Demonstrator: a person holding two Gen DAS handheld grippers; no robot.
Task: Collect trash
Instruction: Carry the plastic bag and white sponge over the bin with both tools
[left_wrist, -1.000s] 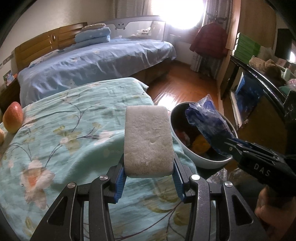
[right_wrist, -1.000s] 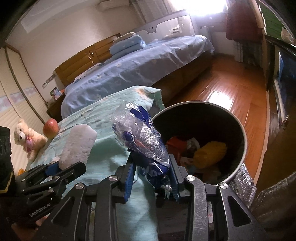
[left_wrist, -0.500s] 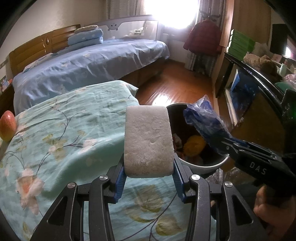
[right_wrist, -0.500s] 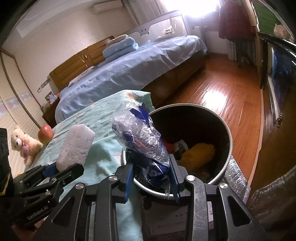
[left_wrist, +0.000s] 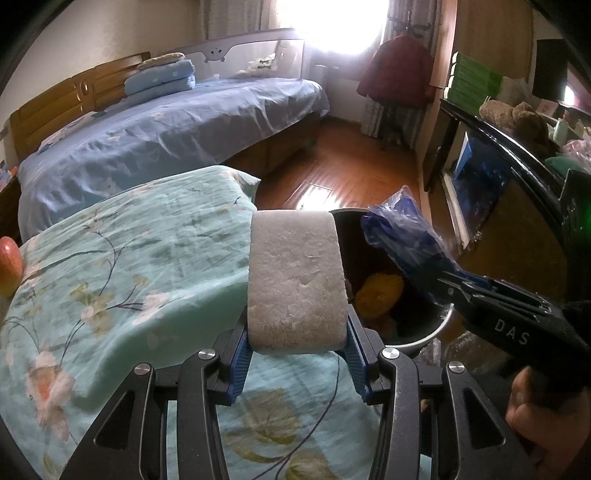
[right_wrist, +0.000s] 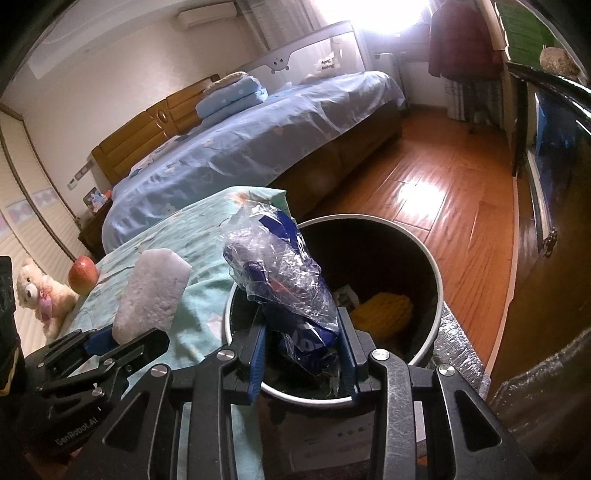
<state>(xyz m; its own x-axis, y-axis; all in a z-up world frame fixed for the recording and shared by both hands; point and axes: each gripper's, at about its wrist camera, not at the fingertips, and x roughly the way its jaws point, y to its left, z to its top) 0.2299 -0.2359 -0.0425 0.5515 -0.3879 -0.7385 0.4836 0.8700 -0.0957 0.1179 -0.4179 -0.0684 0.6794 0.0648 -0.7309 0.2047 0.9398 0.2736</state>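
Already my right gripper (right_wrist: 303, 354) was clamped on the crumpled blue wrapper (right_wrist: 284, 284), poised over the bin (right_wrist: 437, 295) so a release would drop it inside. My left gripper (left_wrist: 297, 360) pinched the white foam block (left_wrist: 295, 280) above the quilt (left_wrist: 122, 258) beside the rim, awaiting its turn, I judged.

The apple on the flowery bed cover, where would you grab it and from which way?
Judging from the right wrist view, grip the apple across its round middle, coming down from above. It stands free on the flowered bed cover, with the teddy bear close on one side, so a sideways approach from there looks crowded. Both grippers are full now, so one must empty first.
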